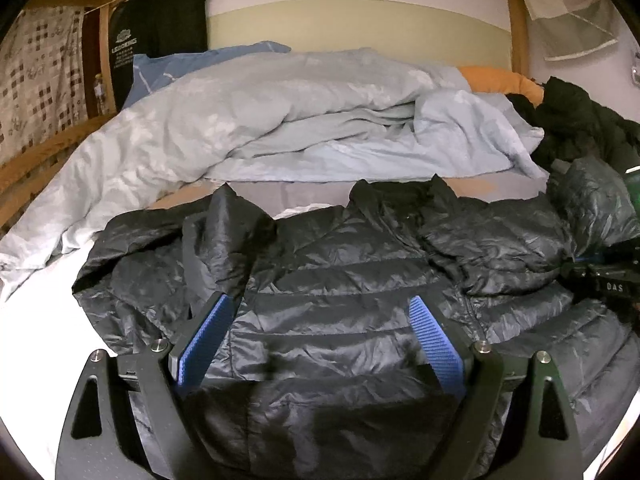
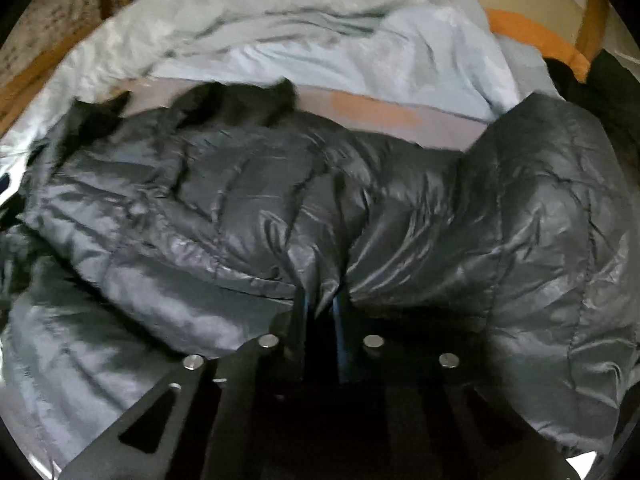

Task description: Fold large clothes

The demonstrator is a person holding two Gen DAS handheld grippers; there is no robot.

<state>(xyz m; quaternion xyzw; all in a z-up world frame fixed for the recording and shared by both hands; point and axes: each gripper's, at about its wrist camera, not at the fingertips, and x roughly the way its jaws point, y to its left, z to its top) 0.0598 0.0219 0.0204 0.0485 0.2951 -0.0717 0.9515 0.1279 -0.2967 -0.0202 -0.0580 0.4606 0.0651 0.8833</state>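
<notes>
A dark grey quilted puffer jacket (image 1: 340, 264) lies spread across the bed, collar toward the far side, one sleeve folded over on the left. My left gripper (image 1: 320, 300) hovers over the jacket's lower body with its blue pads (image 1: 208, 332) wide apart and nothing pinched between them. In the right wrist view the same jacket (image 2: 240, 208) fills the frame. My right gripper (image 2: 321, 294) is shut on a bunched ridge of the jacket's fabric, which stands up between the two close fingers.
A crumpled light blue duvet (image 1: 280, 112) lies behind the jacket, with an orange pillow (image 1: 500, 80) beyond it. Dark clothes (image 1: 580, 120) are heaped at the right. A wooden bed frame (image 1: 518, 32) and a hanging black garment (image 1: 160, 28) stand at the back. White sheet (image 1: 32, 340) shows at the left.
</notes>
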